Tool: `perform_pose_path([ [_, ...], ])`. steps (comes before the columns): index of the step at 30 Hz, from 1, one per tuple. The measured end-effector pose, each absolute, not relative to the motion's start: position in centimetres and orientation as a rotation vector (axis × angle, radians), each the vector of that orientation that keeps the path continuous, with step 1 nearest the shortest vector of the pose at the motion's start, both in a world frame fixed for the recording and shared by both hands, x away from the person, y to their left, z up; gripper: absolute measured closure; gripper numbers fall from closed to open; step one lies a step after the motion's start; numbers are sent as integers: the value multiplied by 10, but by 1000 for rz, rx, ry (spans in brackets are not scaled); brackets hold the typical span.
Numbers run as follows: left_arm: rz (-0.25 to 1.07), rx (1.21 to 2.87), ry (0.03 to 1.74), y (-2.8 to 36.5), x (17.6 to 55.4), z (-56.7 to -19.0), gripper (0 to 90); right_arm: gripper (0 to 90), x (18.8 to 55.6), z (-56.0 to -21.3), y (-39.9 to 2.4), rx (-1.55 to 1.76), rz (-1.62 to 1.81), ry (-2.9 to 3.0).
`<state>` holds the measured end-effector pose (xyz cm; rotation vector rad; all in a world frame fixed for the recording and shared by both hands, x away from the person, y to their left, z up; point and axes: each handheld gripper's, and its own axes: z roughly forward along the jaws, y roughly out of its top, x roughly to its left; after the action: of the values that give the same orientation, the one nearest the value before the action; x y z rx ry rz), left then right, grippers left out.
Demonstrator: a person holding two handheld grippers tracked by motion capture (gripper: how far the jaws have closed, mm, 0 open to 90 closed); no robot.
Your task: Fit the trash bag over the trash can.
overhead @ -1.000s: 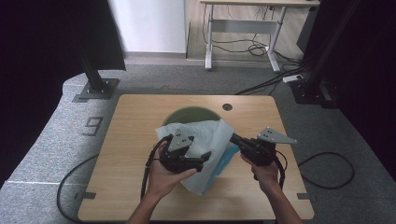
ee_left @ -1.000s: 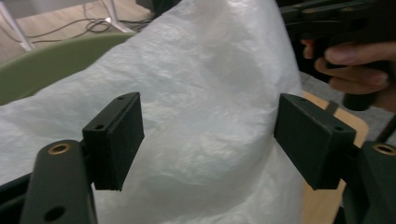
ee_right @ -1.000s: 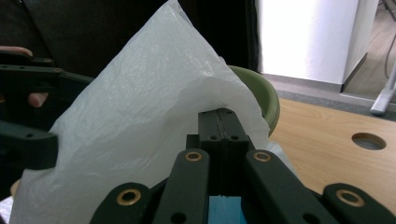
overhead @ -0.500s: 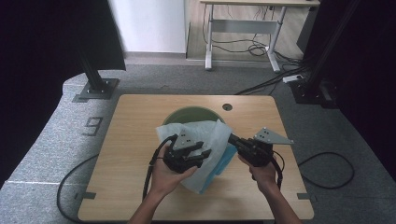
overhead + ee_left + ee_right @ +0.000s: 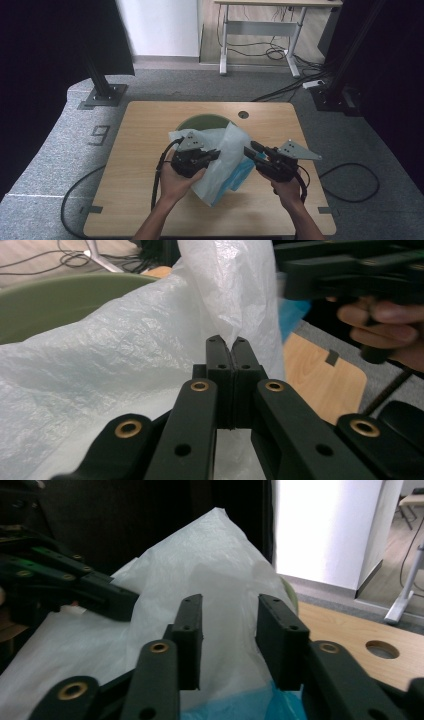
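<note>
A crinkled white plastic bag (image 5: 226,149) with something blue (image 5: 239,174) inside lies over a green bowl (image 5: 200,121) at the table's middle. My left gripper (image 5: 216,154) reaches in from the left. In the left gripper view it (image 5: 229,341) has just closed, and its pads pinch a raised fold of the white film (image 5: 240,295). My right gripper (image 5: 249,150) points at the bag from the right. In the right gripper view it (image 5: 231,605) has just been opening: the jaws stand apart and the bag's peak (image 5: 215,555) rises behind the gap, untouched by the pads.
The wooden table (image 5: 145,130) has a round cable hole (image 5: 243,114) near its far edge. Cables trail from both grippers off the table's front. A desk frame (image 5: 260,30) and dark stands are on the grey floor beyond.
The left jaws have closed onto the bag's white film. The right jaws, shut before, have opened and no longer grip the bag. Both hands stayed roughly in place.
</note>
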<state>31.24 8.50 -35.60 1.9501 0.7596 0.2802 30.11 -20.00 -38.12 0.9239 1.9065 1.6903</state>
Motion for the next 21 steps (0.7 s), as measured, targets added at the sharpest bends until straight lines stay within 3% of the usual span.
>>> perform_pose_path([
  [12, 289, 1854, 815, 111, 322, -347, 893, 560, 267, -396, -228, 938, 1663, 1883],
  [21, 277, 1847, 840, 118, 328, -349, 892, 562, 278, -407, -214, 912, 1682, 1936],
])
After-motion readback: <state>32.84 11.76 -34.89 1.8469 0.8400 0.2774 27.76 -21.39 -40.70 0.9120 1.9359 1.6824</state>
